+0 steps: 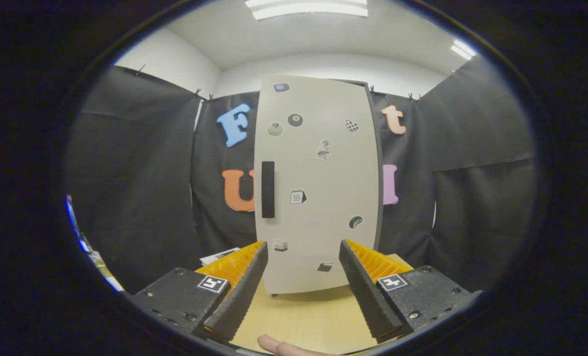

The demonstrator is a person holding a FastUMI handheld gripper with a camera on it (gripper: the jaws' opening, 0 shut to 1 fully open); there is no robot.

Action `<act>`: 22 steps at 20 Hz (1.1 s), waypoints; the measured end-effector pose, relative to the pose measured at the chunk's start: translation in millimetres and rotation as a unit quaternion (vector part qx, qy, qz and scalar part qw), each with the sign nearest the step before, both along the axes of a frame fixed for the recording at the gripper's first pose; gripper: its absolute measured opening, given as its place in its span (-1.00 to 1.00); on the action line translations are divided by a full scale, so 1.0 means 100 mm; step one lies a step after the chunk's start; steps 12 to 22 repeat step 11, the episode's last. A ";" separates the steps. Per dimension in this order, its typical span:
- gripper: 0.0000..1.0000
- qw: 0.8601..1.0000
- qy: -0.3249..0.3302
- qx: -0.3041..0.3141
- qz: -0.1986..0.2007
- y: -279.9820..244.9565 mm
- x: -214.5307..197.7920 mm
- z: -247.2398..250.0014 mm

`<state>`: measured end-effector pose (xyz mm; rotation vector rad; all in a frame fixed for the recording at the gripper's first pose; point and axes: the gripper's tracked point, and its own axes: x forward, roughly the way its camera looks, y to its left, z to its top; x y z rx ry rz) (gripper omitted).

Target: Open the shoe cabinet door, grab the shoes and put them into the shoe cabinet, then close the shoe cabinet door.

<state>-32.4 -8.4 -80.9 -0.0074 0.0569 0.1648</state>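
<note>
Right, the gripper has its jaws spread wide and nothing between them but bare wooden tabletop. Both fingers point straight at the shoe cabinet, which stands upright on the table just beyond the tips, apart from them. Its pale door is shut and faces us square on, a little taller than it is broad, and bowed by the lens. The black vertical handle sits by the door's left edge, about halfway up, above and beyond the left fingertip. Small stickers are scattered over the door: a couple of round ones near the top, a chequered one, a calendar-like one by the middle, more lower down. A fingertip of the person's hand pokes in at the very bottom, below the gap between the jaws. Left of the cabinet's foot, just behind the left finger, something white and flat like paper lies on the table; too small to tell more. Black cloth hangs all round behind the cabinet, white wall and ceiling lights above.
</note>
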 end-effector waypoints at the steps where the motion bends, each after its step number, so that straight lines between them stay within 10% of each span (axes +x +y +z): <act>1: 0.91 1.000 -0.006 -0.008 0.003 -0.01 -0.07 -0.03; 22: 0.98 0.999 -0.039 0.011 -0.013 -0.33 -0.45 -0.07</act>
